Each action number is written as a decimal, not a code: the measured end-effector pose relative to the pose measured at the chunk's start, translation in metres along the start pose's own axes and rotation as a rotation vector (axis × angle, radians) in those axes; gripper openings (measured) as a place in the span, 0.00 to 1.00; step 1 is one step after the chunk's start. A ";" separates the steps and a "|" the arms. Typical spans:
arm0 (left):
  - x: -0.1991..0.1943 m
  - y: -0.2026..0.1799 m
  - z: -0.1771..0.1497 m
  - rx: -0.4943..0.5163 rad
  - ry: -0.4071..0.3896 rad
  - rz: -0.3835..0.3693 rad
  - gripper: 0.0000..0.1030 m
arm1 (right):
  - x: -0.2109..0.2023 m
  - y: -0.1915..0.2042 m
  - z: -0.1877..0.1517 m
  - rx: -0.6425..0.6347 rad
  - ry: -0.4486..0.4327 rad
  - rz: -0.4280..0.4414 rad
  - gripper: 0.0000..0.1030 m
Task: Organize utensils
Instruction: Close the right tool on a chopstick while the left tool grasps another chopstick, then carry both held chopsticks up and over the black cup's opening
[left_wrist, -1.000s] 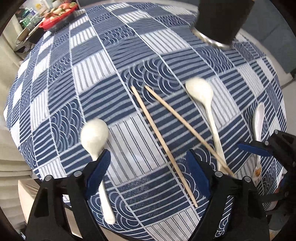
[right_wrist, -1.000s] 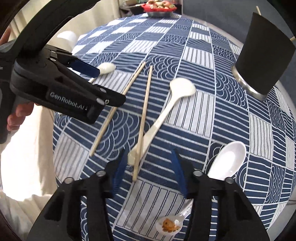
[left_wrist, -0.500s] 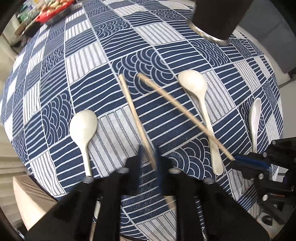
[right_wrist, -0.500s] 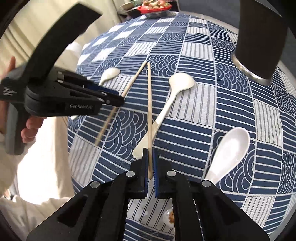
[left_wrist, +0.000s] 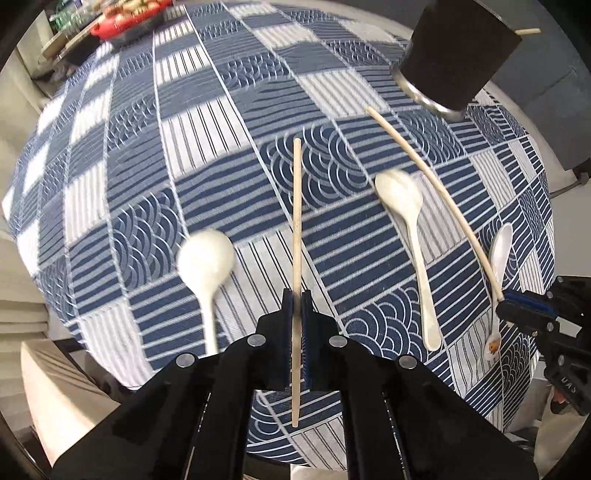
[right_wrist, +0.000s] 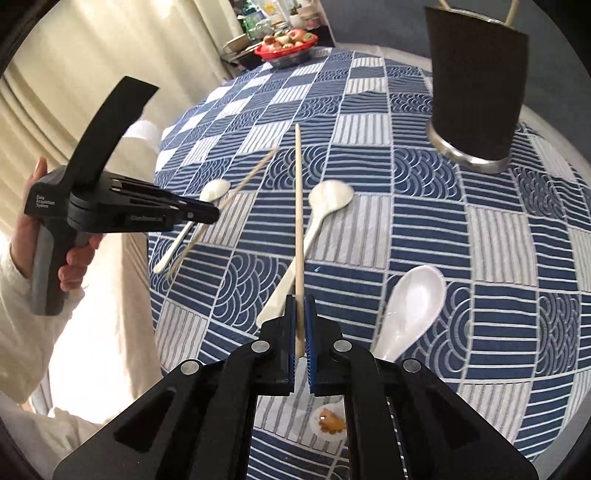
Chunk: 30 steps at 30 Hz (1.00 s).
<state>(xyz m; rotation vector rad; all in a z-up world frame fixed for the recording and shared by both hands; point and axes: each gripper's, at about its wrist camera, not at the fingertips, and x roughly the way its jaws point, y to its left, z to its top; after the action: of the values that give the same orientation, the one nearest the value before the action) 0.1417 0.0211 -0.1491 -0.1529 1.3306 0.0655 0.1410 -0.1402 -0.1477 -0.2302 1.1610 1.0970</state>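
Observation:
My left gripper (left_wrist: 296, 297) is shut on a wooden chopstick (left_wrist: 296, 206), which points straight ahead above the blue patterned tablecloth (left_wrist: 207, 122). My right gripper (right_wrist: 301, 302) is shut on a second chopstick (right_wrist: 298, 206), lifted the same way. In the left wrist view the right gripper (left_wrist: 511, 308) shows at the right edge with its chopstick (left_wrist: 436, 177) slanting up to the left. Three white spoons lie on the cloth: a left spoon (left_wrist: 207, 258), a middle spoon (left_wrist: 400, 195) and a right spoon (right_wrist: 413, 302). A black utensil holder (right_wrist: 476, 85) stands at the far right with sticks in it.
A red bowl of fruit (right_wrist: 286, 46) sits at the table's far edge with bottles behind it. A person's hand (right_wrist: 74, 258) holds the left gripper (right_wrist: 212, 214) beyond the table's left edge. Cream curtains hang on the left.
Both grippers went from open to shut, each on one chopstick. Both chopsticks have since come up off the cloth and now point ahead along the fingers. The spoons stayed put.

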 end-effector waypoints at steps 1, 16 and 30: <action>-0.005 0.000 0.002 0.003 -0.011 0.012 0.05 | -0.003 -0.002 0.001 0.002 -0.007 0.000 0.05; -0.070 -0.020 0.053 0.042 -0.174 0.102 0.05 | -0.063 -0.021 0.034 -0.055 -0.101 -0.075 0.05; -0.134 -0.050 0.123 0.184 -0.327 0.014 0.05 | -0.131 -0.029 0.096 -0.117 -0.160 -0.248 0.05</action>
<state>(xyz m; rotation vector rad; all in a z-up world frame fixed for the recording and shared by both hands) 0.2352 -0.0050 0.0134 0.0234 1.0055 -0.0194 0.2259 -0.1669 -0.0083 -0.3606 0.9007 0.9463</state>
